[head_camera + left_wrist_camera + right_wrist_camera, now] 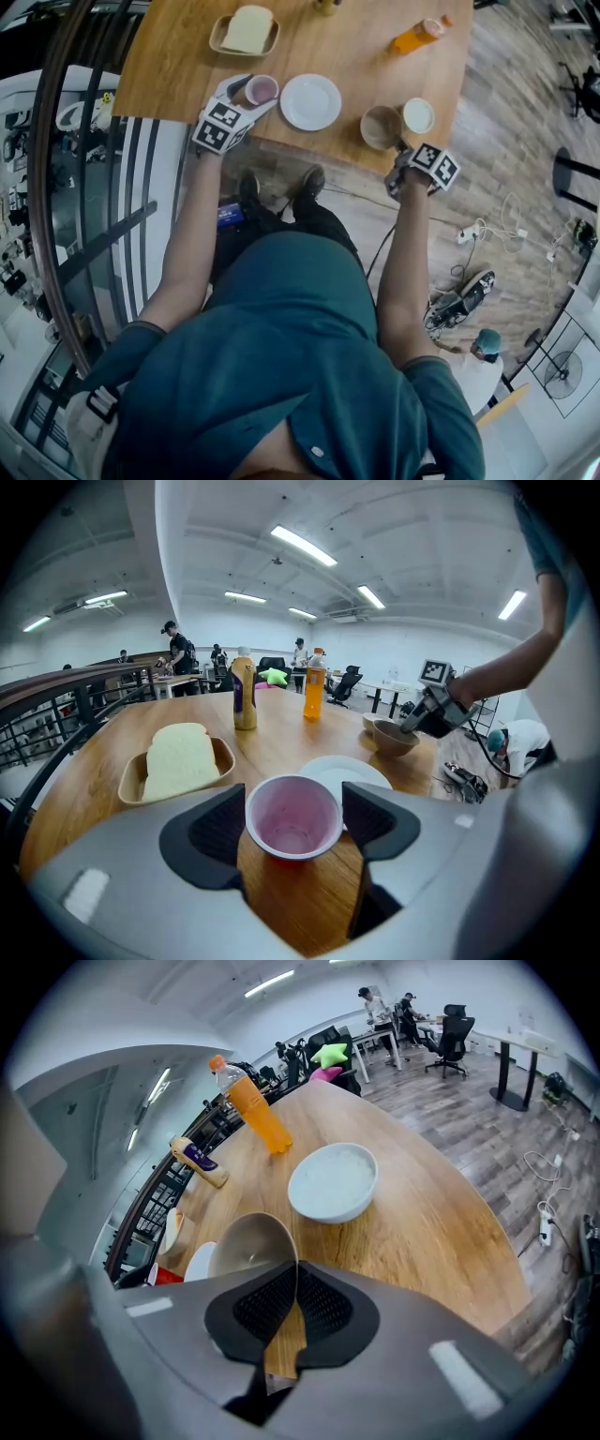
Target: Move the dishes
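A pink cup stands on the wooden table near its front edge, and my left gripper is shut on it, with a pad against each side of the rim. The head view shows that cup just left of a white plate. My right gripper is shut on the near rim of a brown bowl, which passes between the two pads. In the head view the brown bowl sits at the table's front edge beside a white bowl, with the right gripper below it.
A tray with a slice of bread lies at the back left. An orange bottle lies at the back right, and a yellow bottle stands farther back. Black railings run along the left. Cables lie on the floor to the right.
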### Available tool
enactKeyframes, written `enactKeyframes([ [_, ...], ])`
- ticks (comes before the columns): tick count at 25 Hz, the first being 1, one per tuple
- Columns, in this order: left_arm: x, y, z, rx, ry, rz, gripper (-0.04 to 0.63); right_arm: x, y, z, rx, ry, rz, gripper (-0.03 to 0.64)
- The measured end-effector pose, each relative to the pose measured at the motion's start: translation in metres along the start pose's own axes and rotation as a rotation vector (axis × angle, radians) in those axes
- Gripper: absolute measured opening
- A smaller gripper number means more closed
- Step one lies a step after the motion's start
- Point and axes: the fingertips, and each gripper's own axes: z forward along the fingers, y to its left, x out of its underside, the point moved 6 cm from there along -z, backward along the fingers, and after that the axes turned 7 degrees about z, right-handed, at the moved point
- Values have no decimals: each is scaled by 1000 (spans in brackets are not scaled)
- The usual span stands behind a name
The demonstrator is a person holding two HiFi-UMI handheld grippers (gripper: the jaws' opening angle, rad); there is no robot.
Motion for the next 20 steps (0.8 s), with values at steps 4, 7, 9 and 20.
enactKeyframes([
  [4,-1,2,-1,0,-12,2,321,1,-3,2,13,3,11,18],
  [7,0,2,-1,3,-6,-1,322,2,-5,5,18,3,11,18],
  [9,0,2,-2,3,-4,-2,322,2,-6,5,22,4,13,18],
  [20,-1,0,-2,25,-8,-12,324,3,-6,6,27,-9,22,20],
])
